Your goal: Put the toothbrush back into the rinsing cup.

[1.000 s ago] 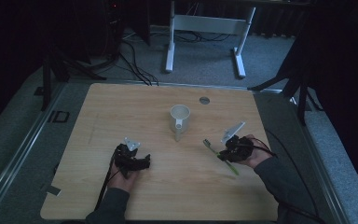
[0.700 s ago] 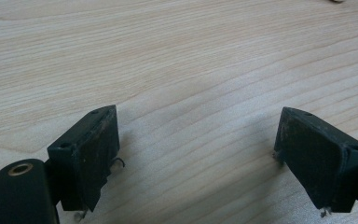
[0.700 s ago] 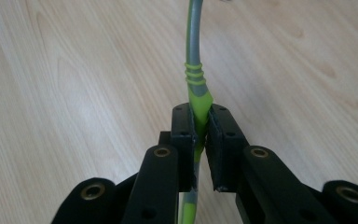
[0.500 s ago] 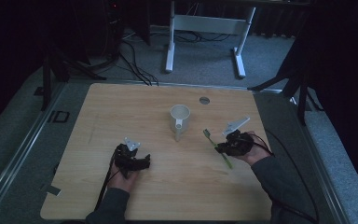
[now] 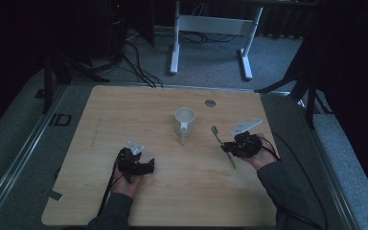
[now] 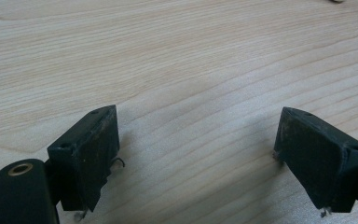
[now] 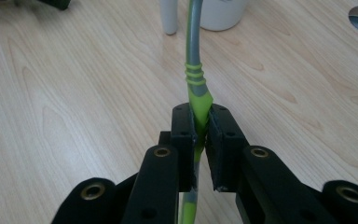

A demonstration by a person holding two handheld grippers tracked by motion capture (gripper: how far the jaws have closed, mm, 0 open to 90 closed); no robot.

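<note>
A green and grey toothbrush (image 5: pixel 229 158) is clamped in my right gripper (image 5: pixel 227 147), which is shut on its handle just above the wooden table (image 5: pixel 124 110) at the right. In the right gripper view the toothbrush (image 7: pixel 195 74) runs forward from my right gripper (image 7: pixel 200 126) toward a white mug (image 7: pixel 221 11). The mug (image 5: pixel 185 120) stands upright at the table's middle. At the front left my left gripper (image 5: pixel 148 166) rests low on the table. Its jaws stand wide apart over bare wood in the left gripper view (image 6: pixel 196 154).
A white rounded piece (image 7: pixel 168 16) lies beside the mug on its near side. A round grey grommet (image 5: pixel 210 102) sits in the tabletop behind the mug. Cables (image 5: pixel 292 158) trail from both grippers. A white desk frame (image 5: pixel 211 28) stands on the floor beyond the table.
My right gripper has shifted a little toward the far side with the toothbrush in it, and its top plate has tilted. The left gripper has stayed still.
</note>
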